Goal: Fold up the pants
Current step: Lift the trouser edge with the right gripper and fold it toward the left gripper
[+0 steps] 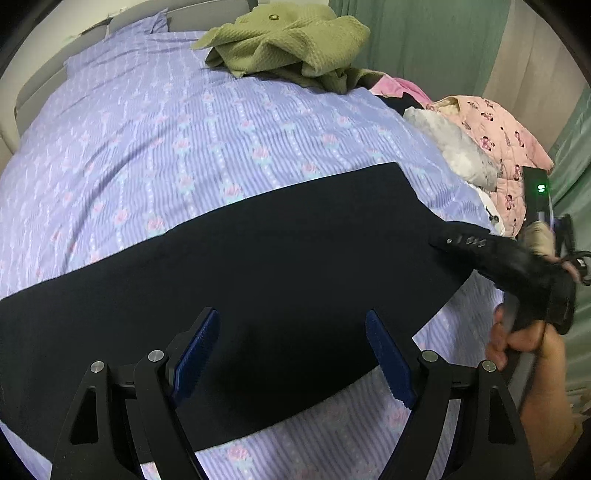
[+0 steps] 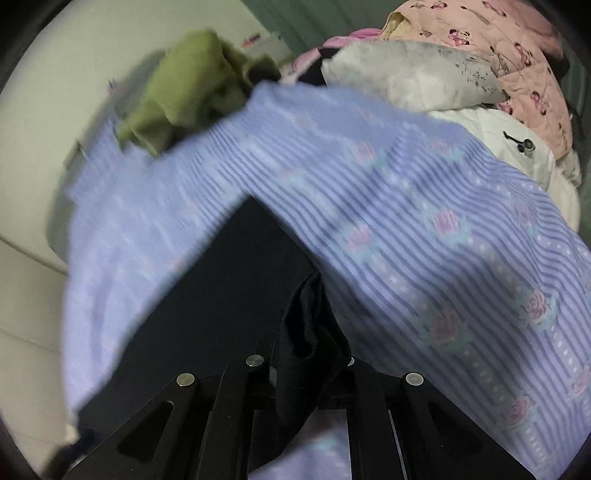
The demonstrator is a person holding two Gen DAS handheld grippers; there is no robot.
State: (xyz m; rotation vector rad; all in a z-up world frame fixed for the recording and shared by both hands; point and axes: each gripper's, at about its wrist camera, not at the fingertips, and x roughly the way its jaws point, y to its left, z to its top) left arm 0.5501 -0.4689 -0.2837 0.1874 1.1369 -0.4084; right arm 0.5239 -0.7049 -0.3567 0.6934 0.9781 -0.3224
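Dark navy pants lie flat across a lilac striped bedsheet. My left gripper is open above the pants' near edge, its blue pads apart and holding nothing. My right gripper reaches in from the right and is shut on the right end of the pants. In the right wrist view the bunched dark pants fabric is pinched in my right gripper, with the rest of the pants stretching away over the sheet.
A crumpled olive-green garment lies at the far side of the bed. A pink printed quilt and a white pillow are piled at the right. A green curtain hangs behind.
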